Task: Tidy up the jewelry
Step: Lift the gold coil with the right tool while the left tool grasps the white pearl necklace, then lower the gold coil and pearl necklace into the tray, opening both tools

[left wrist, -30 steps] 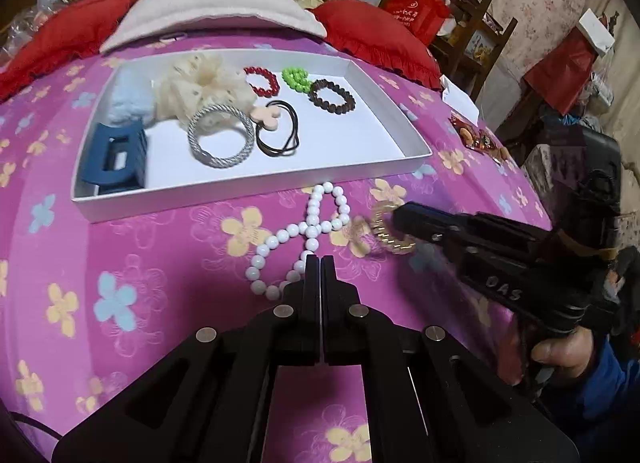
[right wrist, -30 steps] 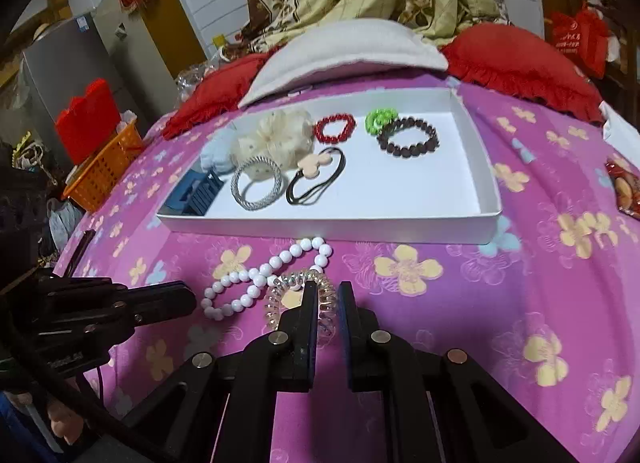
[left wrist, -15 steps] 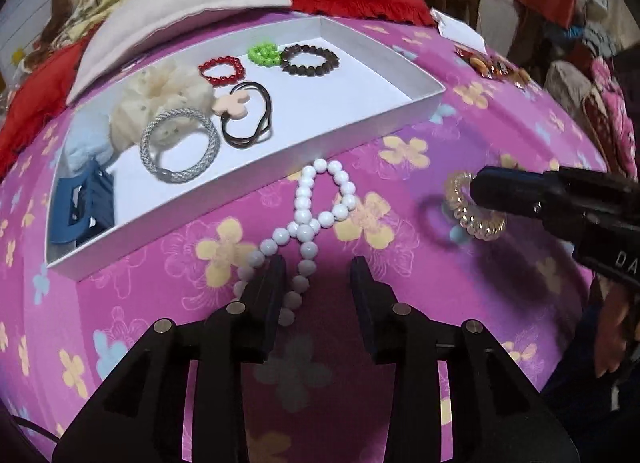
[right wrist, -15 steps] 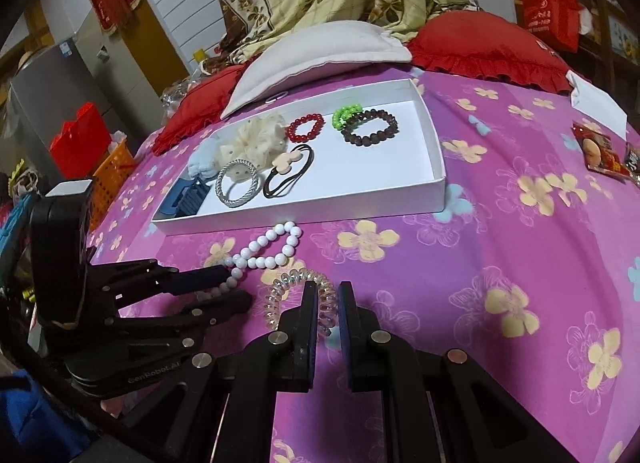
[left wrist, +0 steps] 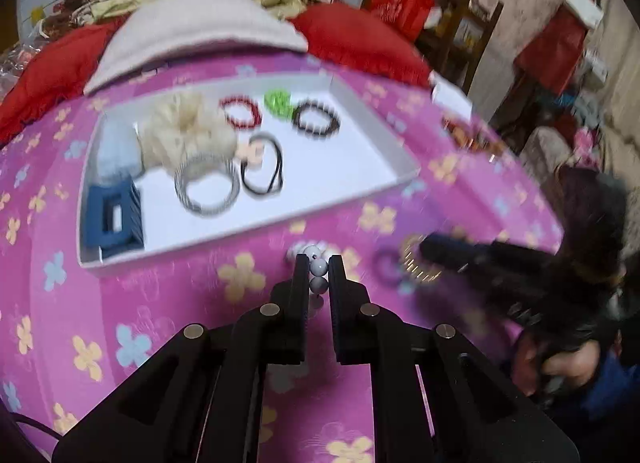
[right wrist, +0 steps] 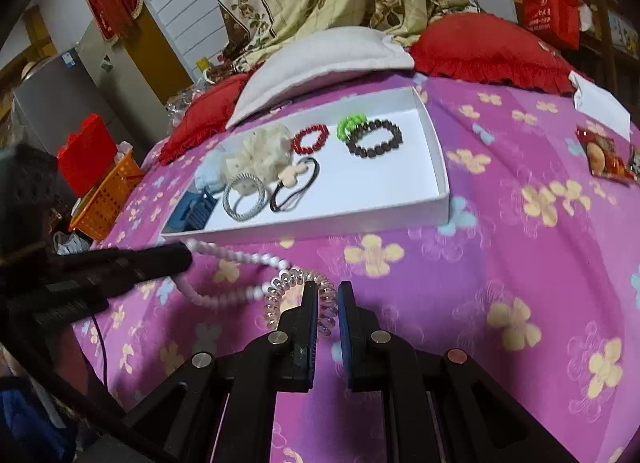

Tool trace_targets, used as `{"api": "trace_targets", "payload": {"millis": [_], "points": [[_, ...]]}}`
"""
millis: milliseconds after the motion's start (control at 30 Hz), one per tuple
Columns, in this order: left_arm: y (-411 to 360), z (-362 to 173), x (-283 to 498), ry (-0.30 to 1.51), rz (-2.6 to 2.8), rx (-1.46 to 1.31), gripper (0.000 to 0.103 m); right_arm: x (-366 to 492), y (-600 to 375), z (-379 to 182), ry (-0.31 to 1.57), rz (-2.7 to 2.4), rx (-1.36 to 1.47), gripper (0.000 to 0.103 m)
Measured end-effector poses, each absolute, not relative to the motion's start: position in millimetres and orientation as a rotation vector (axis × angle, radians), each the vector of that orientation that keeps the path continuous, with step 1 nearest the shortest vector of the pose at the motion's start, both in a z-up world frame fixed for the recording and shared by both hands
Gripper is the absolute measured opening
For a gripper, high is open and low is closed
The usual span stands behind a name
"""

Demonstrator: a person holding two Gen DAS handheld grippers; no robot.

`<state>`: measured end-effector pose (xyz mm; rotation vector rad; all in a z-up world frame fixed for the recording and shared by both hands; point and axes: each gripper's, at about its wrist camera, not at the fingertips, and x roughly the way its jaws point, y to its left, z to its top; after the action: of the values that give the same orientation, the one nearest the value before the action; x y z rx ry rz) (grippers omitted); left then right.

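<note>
Left claw [left wrist: 319, 263] gripping white bead necklace [right wrist: 224, 253], right claw [right wrist: 327, 295] clasping spiral hair tie [right wrist: 280, 291], white tray [right wrist: 434, 151] holding bracelets, scrunchie

Ahead of the jaws, a pink flowered bedspread [right wrist: 500, 231] covers the bed. Beyond it lie a white pillow [right wrist: 320, 63] and red cushions [right wrist: 480, 51]. An orange basket [right wrist: 108, 199] sits far left; snack packets [right wrist: 604, 155] lie to the right.
</note>
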<state>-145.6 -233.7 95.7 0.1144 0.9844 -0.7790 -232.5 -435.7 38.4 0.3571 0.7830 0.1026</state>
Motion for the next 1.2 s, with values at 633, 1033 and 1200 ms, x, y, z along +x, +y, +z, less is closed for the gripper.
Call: {"api": "trace_targets", "payload": {"millis": [633, 1033, 1200], "points": [[-309, 153, -94, 0.921, -0.838, 0.099, 0.008, -150, -476, 48, 0.770, 0.026, 0.302, 0.009], [-310, 77, -65, 1.058, -0.719, 0.122, 0.010, -151, -487, 34, 0.796, 0.009, 0.339, 0.009], [-303, 74, -72, 1.056, -0.702, 0.132, 0.024, -156, -483, 33, 0.796, 0.009, 0.347, 0.017]]}}
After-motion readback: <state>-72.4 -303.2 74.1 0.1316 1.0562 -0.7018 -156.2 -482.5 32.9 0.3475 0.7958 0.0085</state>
